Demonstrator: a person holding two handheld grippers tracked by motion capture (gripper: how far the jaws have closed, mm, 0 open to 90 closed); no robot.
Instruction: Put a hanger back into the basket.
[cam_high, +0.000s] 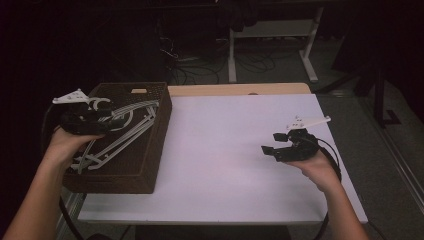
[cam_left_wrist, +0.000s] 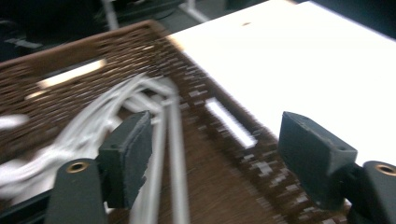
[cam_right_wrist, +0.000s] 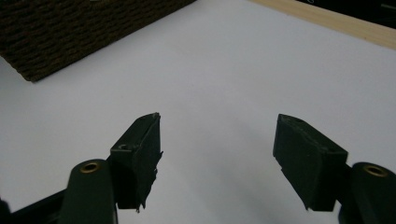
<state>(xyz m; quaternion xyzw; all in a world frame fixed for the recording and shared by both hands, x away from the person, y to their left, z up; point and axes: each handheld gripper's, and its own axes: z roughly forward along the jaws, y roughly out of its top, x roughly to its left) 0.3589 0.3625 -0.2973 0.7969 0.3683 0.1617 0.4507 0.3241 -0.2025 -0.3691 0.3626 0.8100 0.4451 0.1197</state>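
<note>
The left gripper (cam_high: 102, 116) is being held over the basket (cam_high: 150, 165), fingers (cam_left_wrist: 128, 154) apart and empty, above the white hangers (cam_high: 120, 132). The hangers are lying lengthwise below it. The right gripper (cam_high: 270, 150) is being held well apart over the worktop (cam_high: 225, 165), fingers apart.

White hangers (cam_high: 120, 131) (tangled) in basket (cam_high: 150, 165)

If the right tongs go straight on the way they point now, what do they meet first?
Probably the bare white table top. The open right tongs point over it, toward the brown woven basket farther off. Nothing lies between, though depth is hard to judge.
</note>
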